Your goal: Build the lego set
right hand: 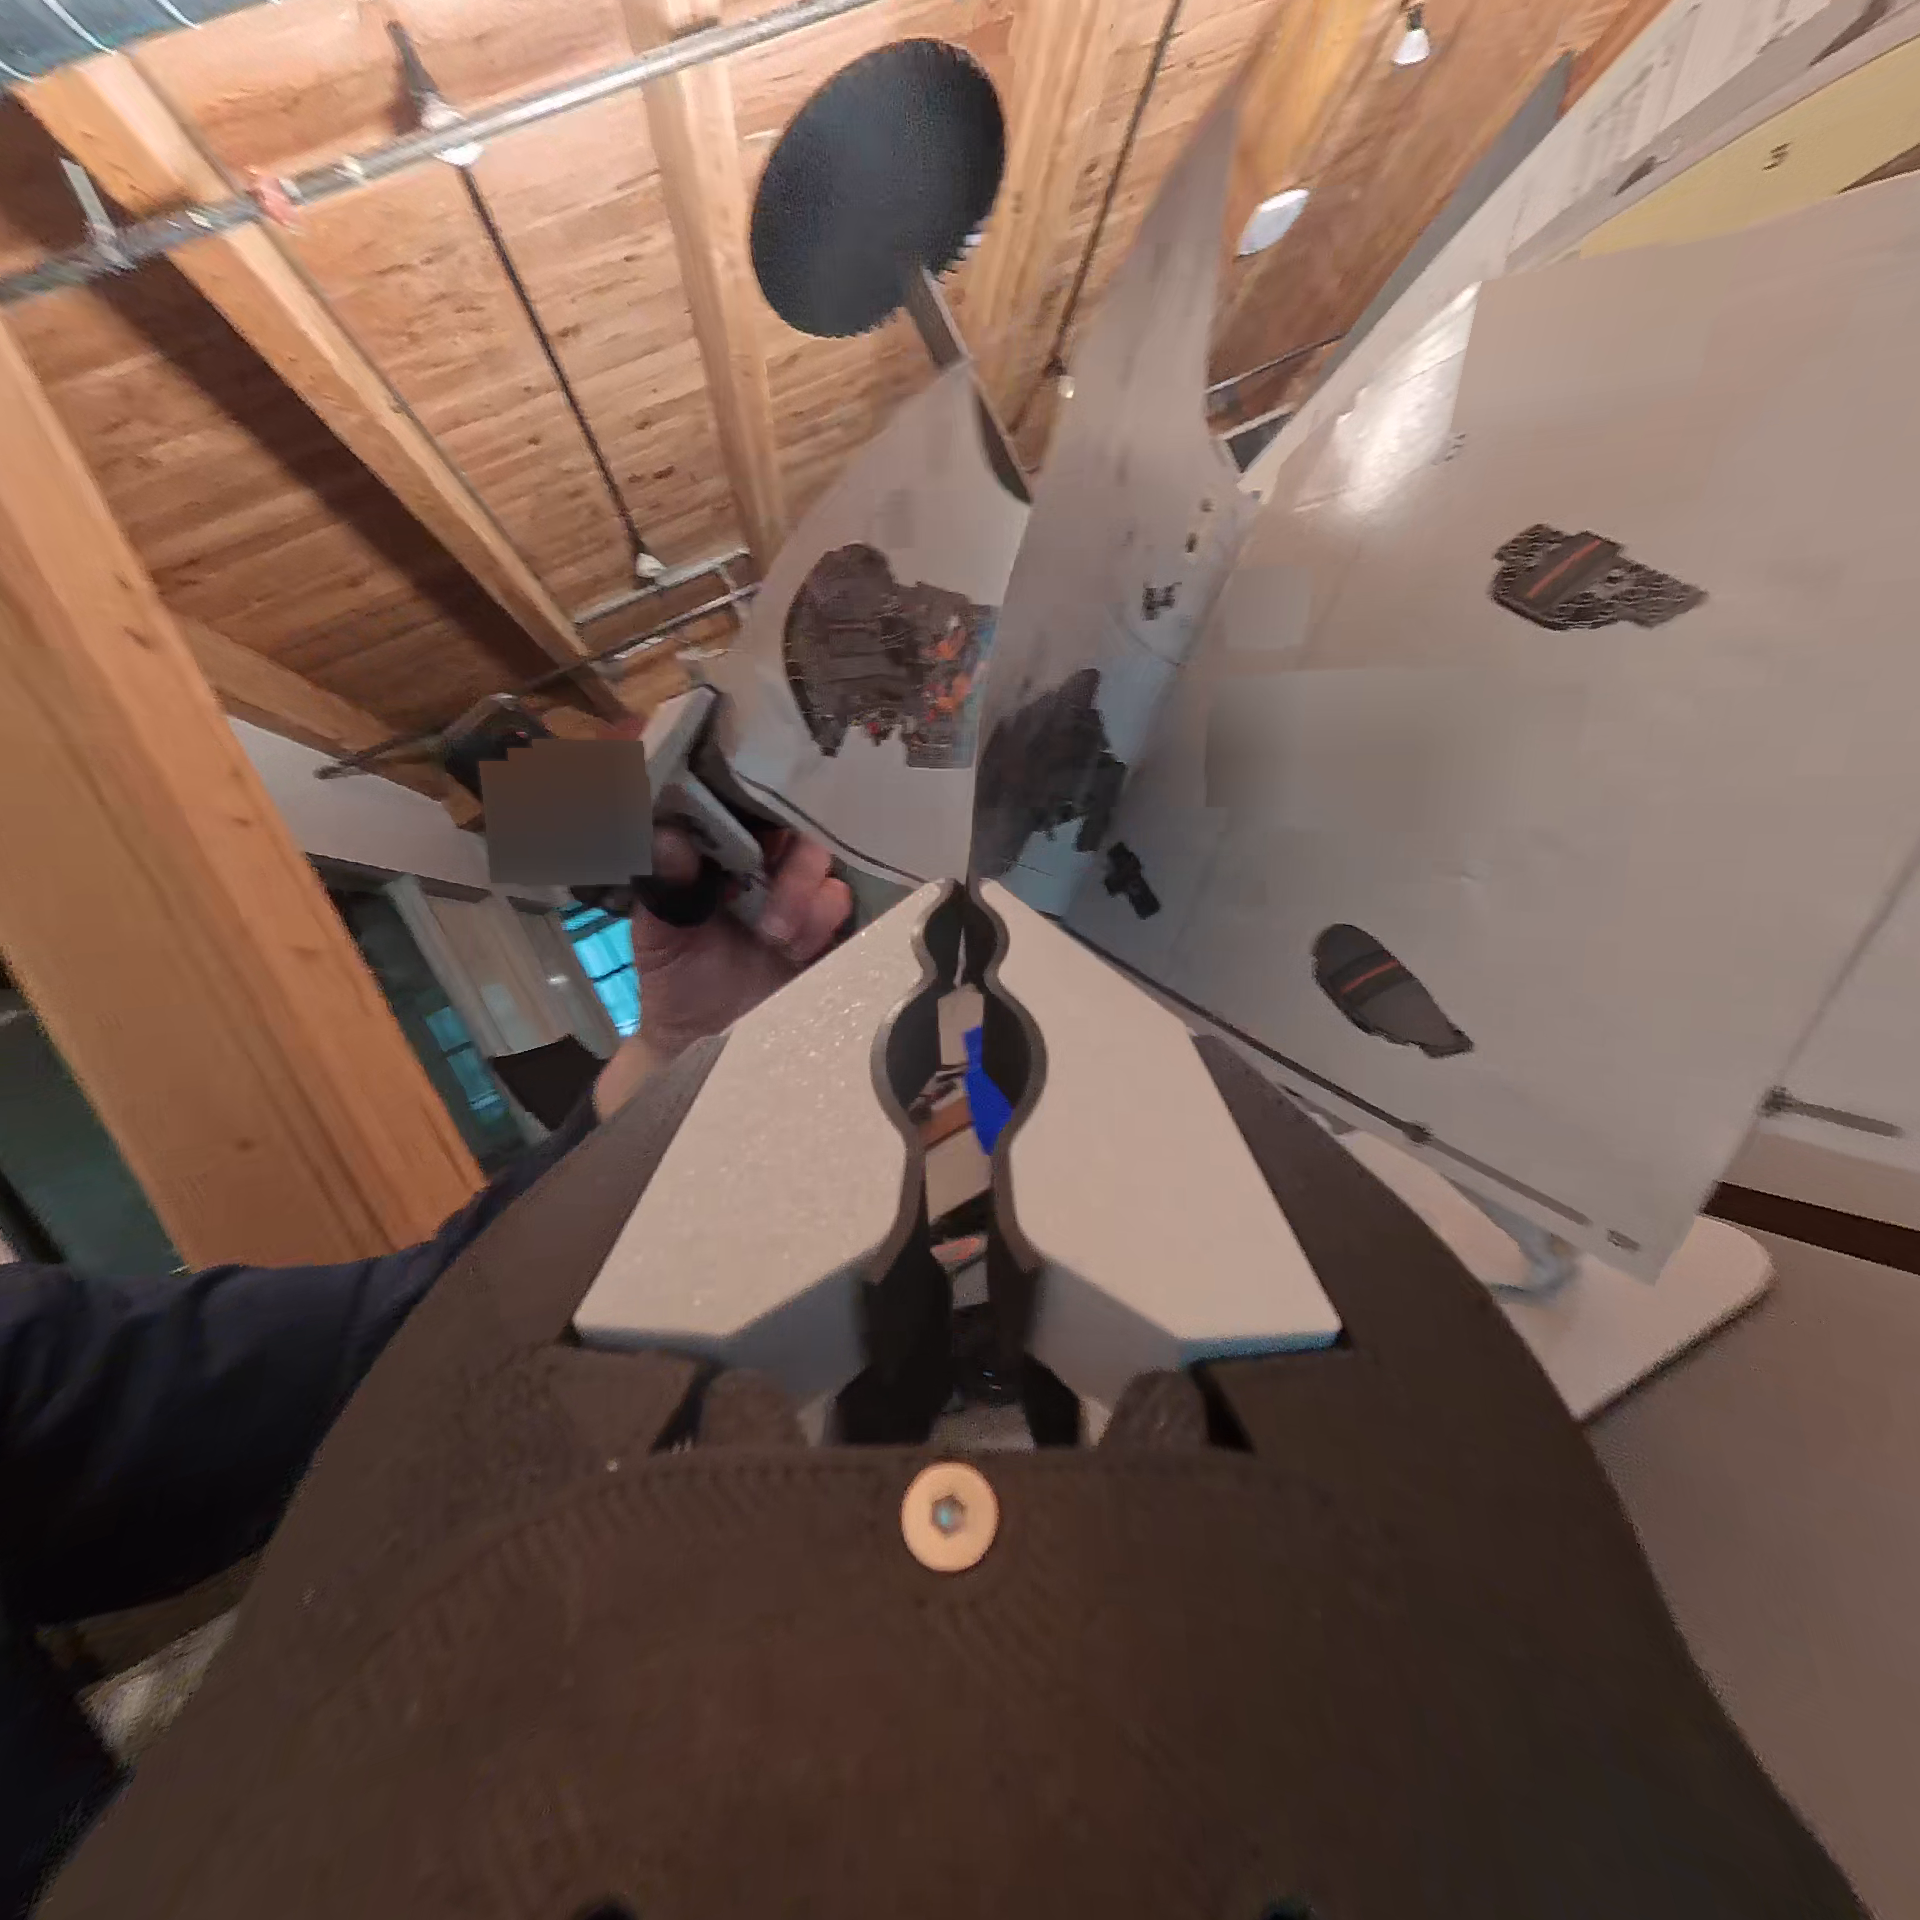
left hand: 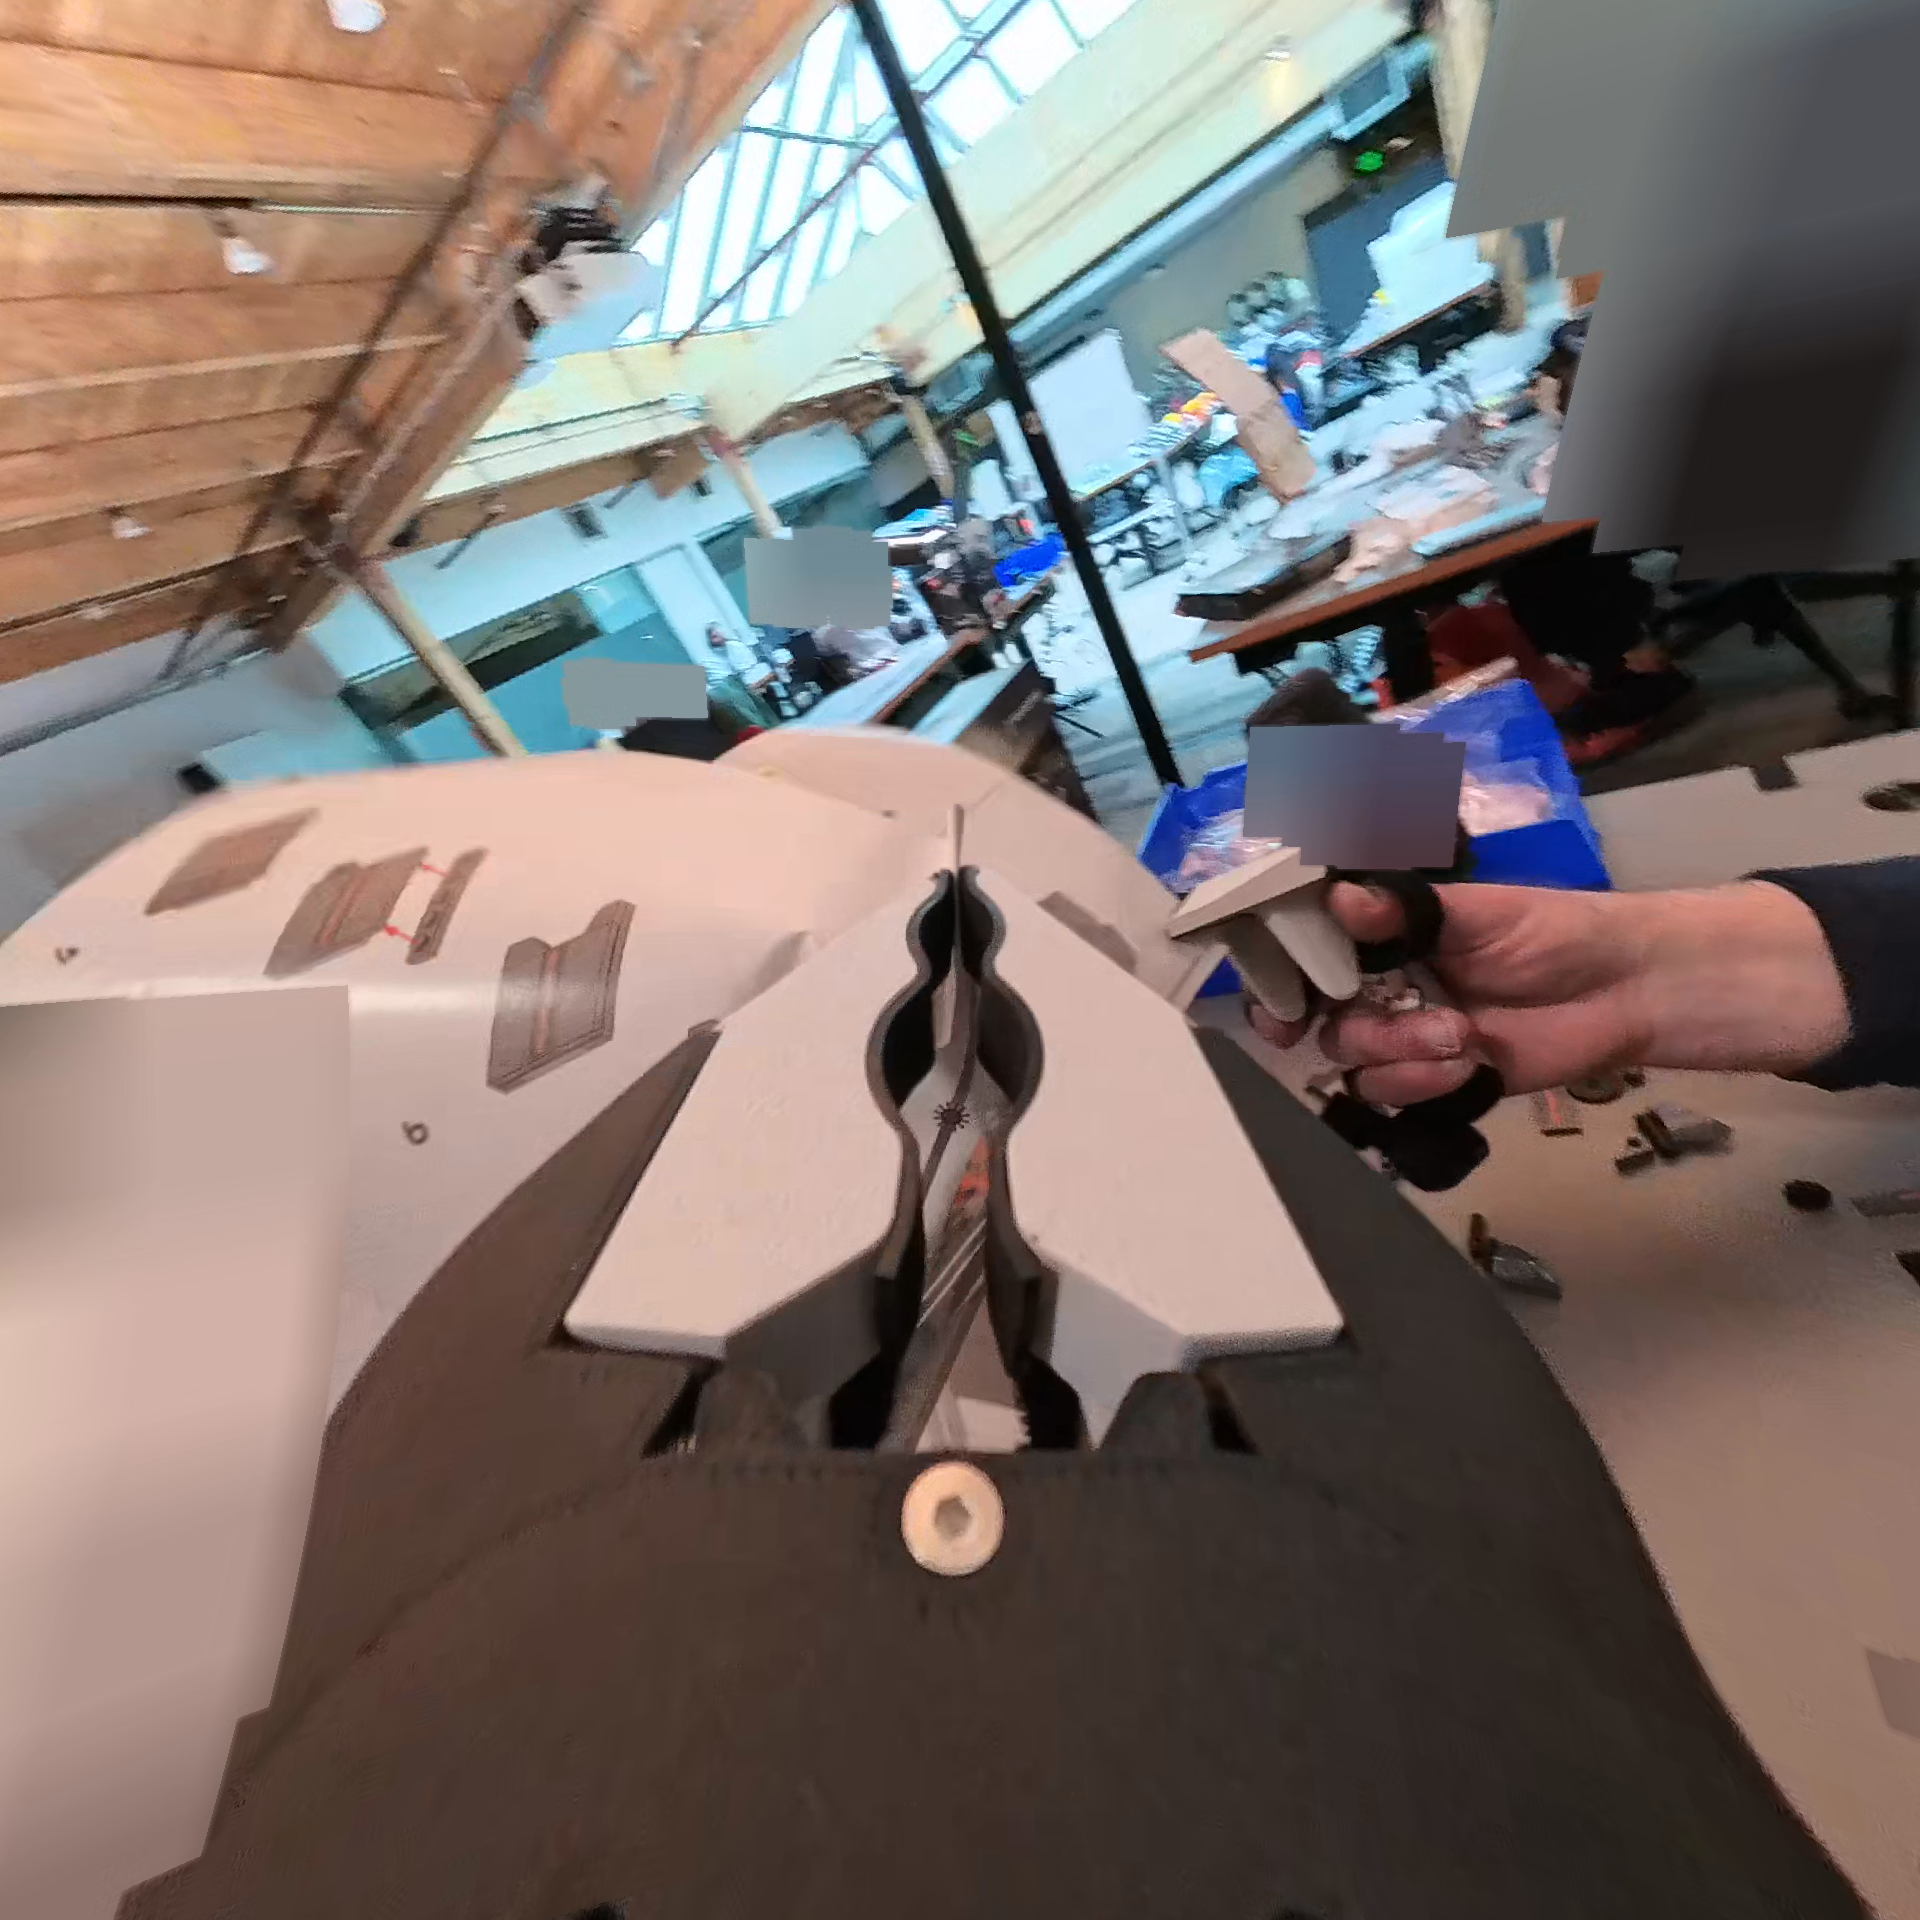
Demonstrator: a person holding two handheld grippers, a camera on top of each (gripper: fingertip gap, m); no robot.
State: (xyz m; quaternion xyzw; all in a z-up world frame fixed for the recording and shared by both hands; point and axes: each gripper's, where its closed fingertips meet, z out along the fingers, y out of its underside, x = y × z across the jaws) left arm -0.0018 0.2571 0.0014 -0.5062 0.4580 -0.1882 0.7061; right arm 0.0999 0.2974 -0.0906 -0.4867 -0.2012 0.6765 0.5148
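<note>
The lego instruction booklet (left hand: pixel 499 935) is lifted, with its pages fanned out and pictures of grey parts on them. My left gripper (left hand: pixel 957 883) is shut on one thin page, which I see edge-on between the fingers. My right gripper (right hand: pixel 966 891) is also shut on a page of the booklet (right hand: pixel 1455 779), and the other pages spread above and to its right. Each gripper shows in the other's view, held in a hand: the right one (left hand: pixel 1262 940) and the left one (right hand: pixel 707 800). Small dark lego pieces (left hand: pixel 1662 1132) lie loose on the white table (left hand: pixel 1714 1351).
A blue bin (left hand: pixel 1527 821) with bagged parts stands at the table's far edge. A white flat stand base (right hand: pixel 1662 1320) sits under the booklet at the right. A black round disc on a stem (right hand: pixel 878 187) stands behind the pages. Cluttered work tables lie farther back.
</note>
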